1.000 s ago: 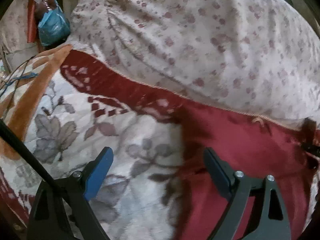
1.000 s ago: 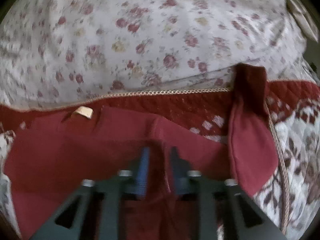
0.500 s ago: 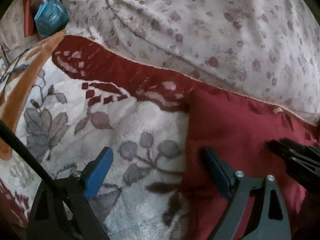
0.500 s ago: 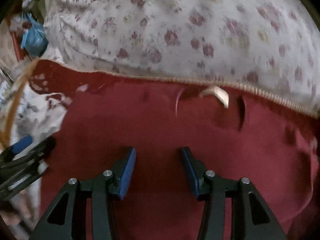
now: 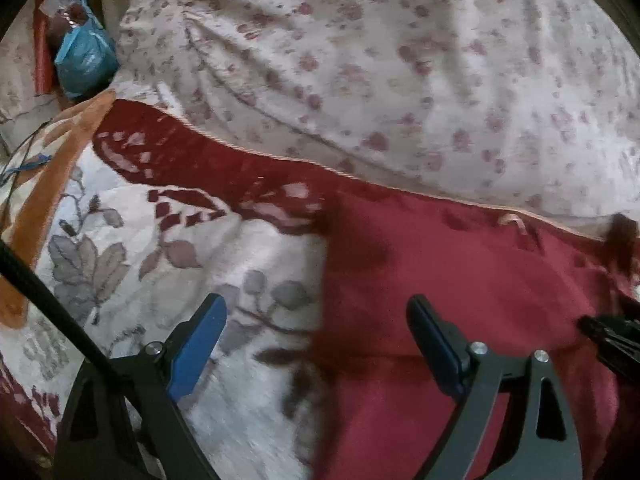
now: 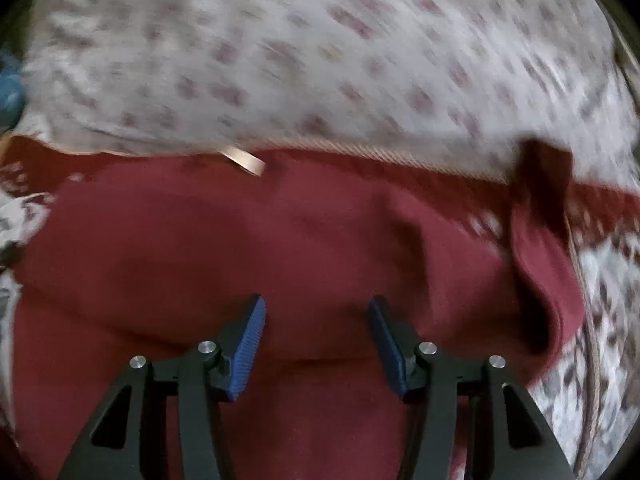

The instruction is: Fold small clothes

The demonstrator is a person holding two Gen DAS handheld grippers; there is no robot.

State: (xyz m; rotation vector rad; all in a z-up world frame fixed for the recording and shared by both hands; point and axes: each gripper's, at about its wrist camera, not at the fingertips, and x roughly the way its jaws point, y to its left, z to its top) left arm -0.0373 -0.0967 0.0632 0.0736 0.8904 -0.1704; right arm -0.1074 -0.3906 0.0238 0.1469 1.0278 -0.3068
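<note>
A dark red garment (image 5: 460,272) lies spread on a floral blanket (image 5: 132,248); a tan label (image 5: 514,220) shows at its far edge. My left gripper (image 5: 316,332) is open over the garment's left edge, holding nothing. In the right wrist view the garment (image 6: 280,248) fills the middle, with its label (image 6: 244,160) at the far edge and a sleeve (image 6: 540,248) folded up at the right. My right gripper (image 6: 316,332) is open above the garment's middle, holding nothing. Its tip shows at the right edge of the left wrist view (image 5: 612,336).
A white bedsheet with small red flowers (image 5: 400,60) rises behind the garment. A blue plastic bag (image 5: 86,60) and red items sit at the far left. An orange blanket border (image 5: 48,184) and thin cables lie at the left. A black cable (image 5: 48,300) crosses my left gripper.
My right gripper opened, letting go of the garment, and swung left then back to the right. My left gripper stayed open over the garment's left edge.
</note>
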